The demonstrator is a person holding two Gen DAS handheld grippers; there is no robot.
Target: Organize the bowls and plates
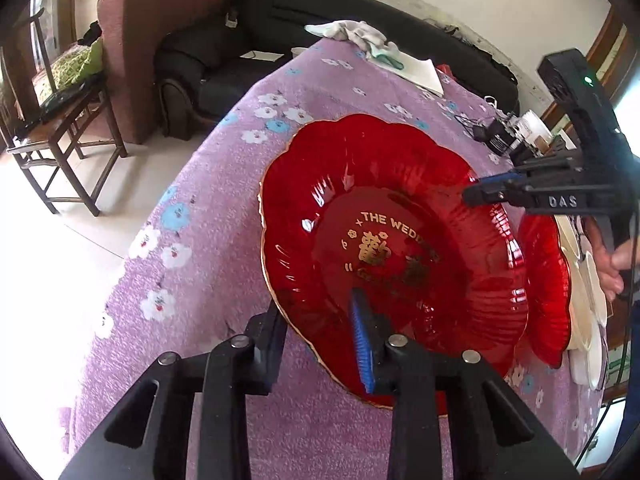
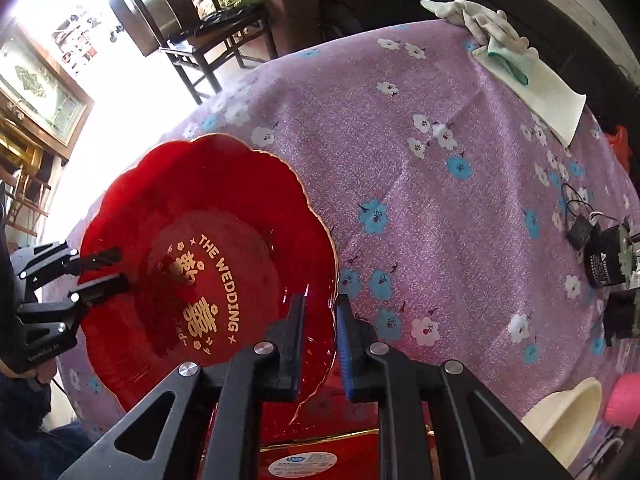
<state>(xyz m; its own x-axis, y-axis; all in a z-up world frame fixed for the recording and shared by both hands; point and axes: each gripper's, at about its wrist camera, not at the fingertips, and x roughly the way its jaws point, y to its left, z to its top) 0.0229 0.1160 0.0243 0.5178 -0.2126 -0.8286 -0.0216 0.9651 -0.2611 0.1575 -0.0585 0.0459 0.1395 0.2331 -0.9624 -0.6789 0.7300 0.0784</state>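
Right now I have the red scalloped glass plate with a gold rim and gold "THE WEDDING" lettering (image 1: 400,256) held between both tools, over the table covered in a purple cloth with white and blue flowers (image 1: 208,216). It is round, so it has no long axis; its face points up toward my cameras and it looks tilted rather than flat, one edge overlapping a second red scalloped plate (image 1: 548,280) that sits on a stack of white dishes (image 1: 588,320).

My left tongs (image 1: 320,332) straddle the near rim, one finger under the plate and the blue-padded one on top, pressing on it. They point steeply down. My right tongs (image 2: 320,340) pinch the opposite rim, the glass edge caught in the narrow gap between black finger and blue pad, aimed almost straight down. From the left camera I see a hand (image 1: 612,268) wrapped around the right tool's handle.

A cream bowl (image 2: 568,412) sits at the lower right of the right-hand view.
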